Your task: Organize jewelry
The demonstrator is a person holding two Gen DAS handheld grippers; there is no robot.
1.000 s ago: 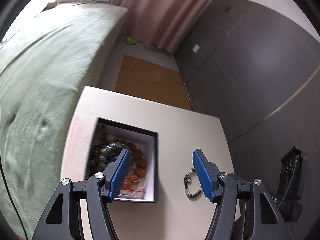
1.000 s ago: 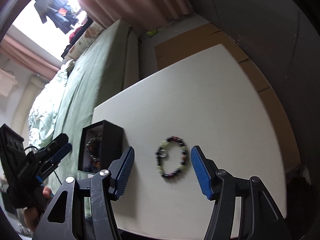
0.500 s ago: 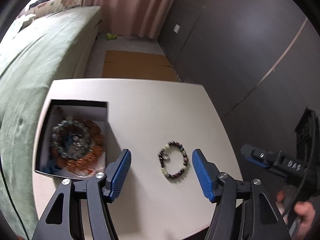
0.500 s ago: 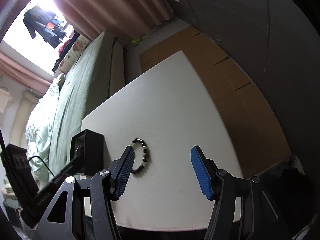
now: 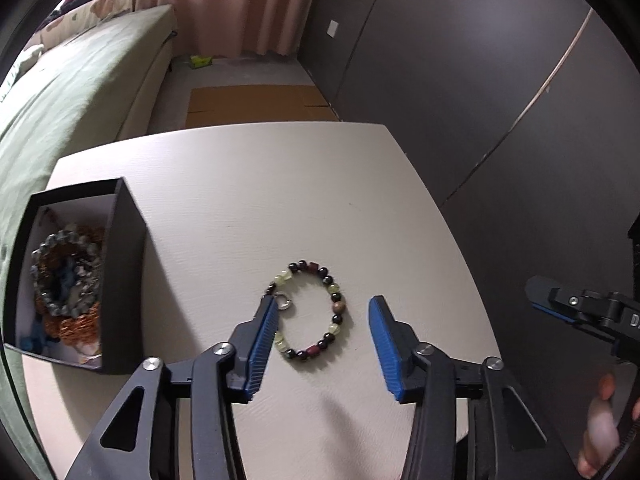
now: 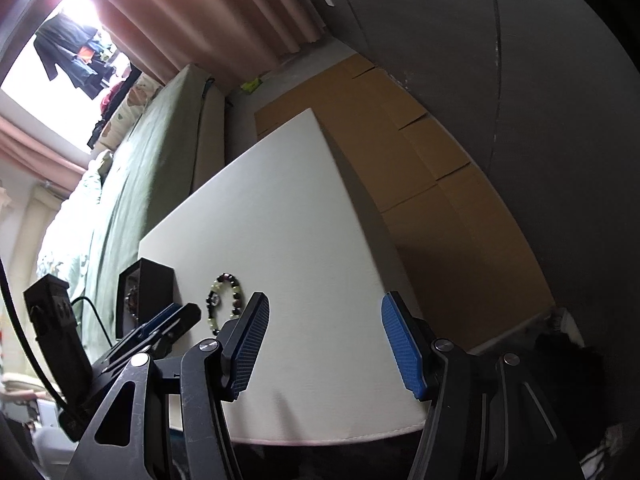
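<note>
A bracelet of dark, red and pale green beads (image 5: pixel 337 307) lies flat on the white table (image 5: pixel 280 184). My left gripper (image 5: pixel 322 300) hangs just above it, straddling the ring. Its jaws are closing, and the left pad overlaps the bracelet's left edge by the metal charm, with no grip showing. A black open box (image 5: pixel 124 280) with several bracelets inside stands at the table's left. My right gripper (image 6: pixel 325 298) is open over bare table to the right of the bracelet (image 6: pixel 237 304), with nothing between its fingers. It also shows at the right edge of the left wrist view, as the right gripper (image 5: pixel 576 312).
A green bed (image 5: pixel 72 92) runs along the table's left side. Flat cardboard (image 5: pixel 256 104) covers the floor beyond the table, below dark wall panels and a pink curtain. A person's hand (image 5: pixel 600 420) holds the right gripper off the table's right edge.
My left gripper has swung right from above the box to over the bracelet, dropped lower, and its jaws have narrowed. The right gripper has shifted right, away from the bracelet.
</note>
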